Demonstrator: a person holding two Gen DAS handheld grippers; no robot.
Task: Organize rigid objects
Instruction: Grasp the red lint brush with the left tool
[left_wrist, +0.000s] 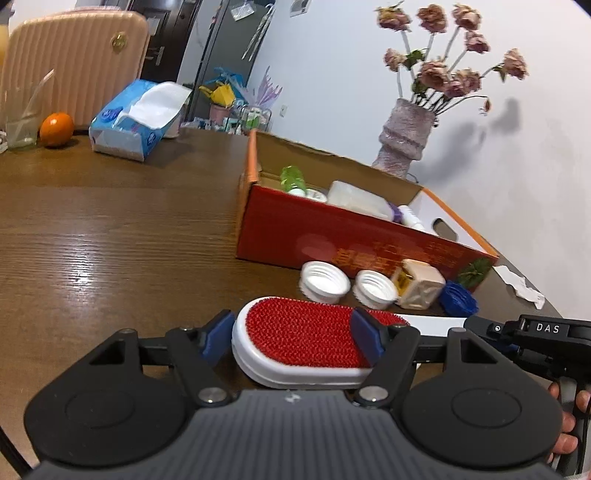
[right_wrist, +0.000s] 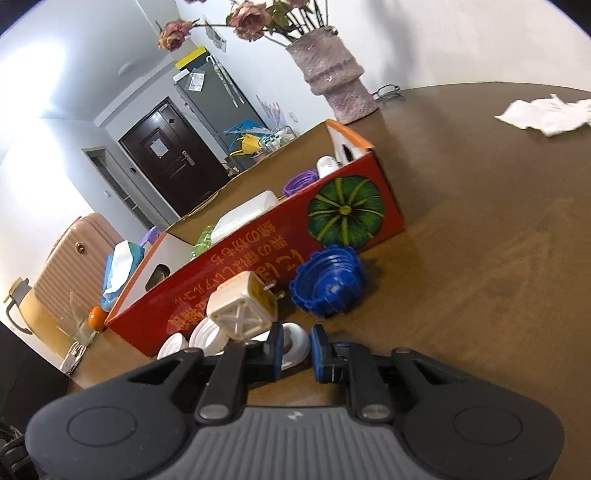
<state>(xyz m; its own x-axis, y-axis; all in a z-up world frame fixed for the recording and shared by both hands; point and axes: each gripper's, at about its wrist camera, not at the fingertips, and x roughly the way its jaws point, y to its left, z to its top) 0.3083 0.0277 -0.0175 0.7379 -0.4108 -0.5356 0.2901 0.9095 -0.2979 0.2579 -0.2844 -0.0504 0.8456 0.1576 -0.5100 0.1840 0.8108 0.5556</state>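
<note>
Now left tongs (left_wrist: 291, 338) clamp the lint brush (left_wrist: 306, 347); right tongs (right_wrist: 297, 350) pinch its handle (right_wrist: 293, 345)

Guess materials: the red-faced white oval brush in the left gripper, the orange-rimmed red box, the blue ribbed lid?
Red-faced white oval brush: glossy white plastic body, judging by its sheen; matte red nap, probably fabric. Orange-rimmed red box: printed cardboard, raw brown inside. Blue ribbed lid: moulded plastic, slightly shiny, threaded inside.

The brush (left_wrist: 306, 343) handle (white) disappears behind the left gripper (left_wrist: 291, 336).
</note>
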